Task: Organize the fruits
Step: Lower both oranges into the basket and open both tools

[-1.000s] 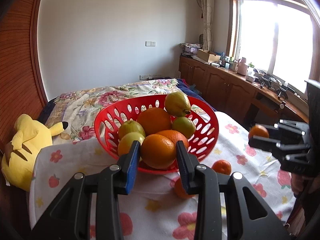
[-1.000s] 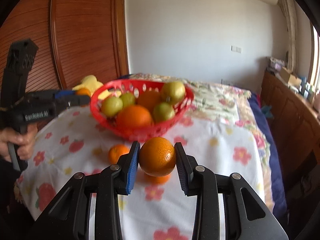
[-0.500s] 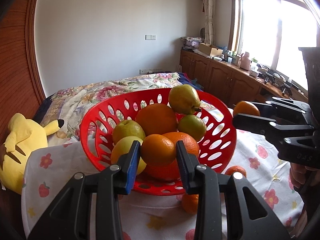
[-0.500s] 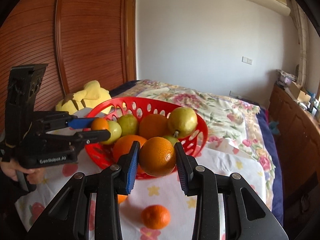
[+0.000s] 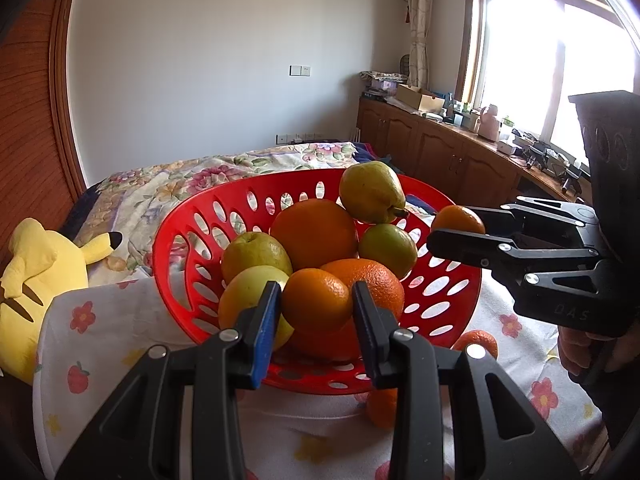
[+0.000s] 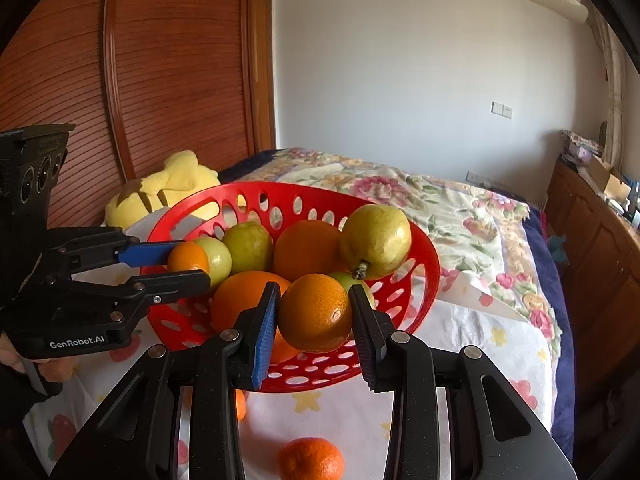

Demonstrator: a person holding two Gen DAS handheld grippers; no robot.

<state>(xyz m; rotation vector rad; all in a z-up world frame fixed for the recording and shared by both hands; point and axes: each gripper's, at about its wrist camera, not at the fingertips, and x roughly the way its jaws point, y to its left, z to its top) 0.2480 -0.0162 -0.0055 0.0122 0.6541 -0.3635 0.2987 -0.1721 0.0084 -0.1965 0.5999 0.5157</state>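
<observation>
Bedroom daylight falls on a flower-print cloth [image 6: 472, 344] where I hold both grippers at a red basket [image 5: 188, 240] piled with oranges, pears and green fruit. I have my left gripper [image 5: 314, 306] clamped on a small orange [image 5: 316, 304] at the basket's near rim, and my right gripper [image 6: 314, 312] clamped on a second orange [image 6: 316, 312] at the rim on its own side. 2 loose oranges [image 6: 311, 458] lie on the cloth just below the basket, and a yellow plush toy [image 5: 36, 276] rests beside it, against the wooden wardrobe [image 6: 160, 80].
</observation>
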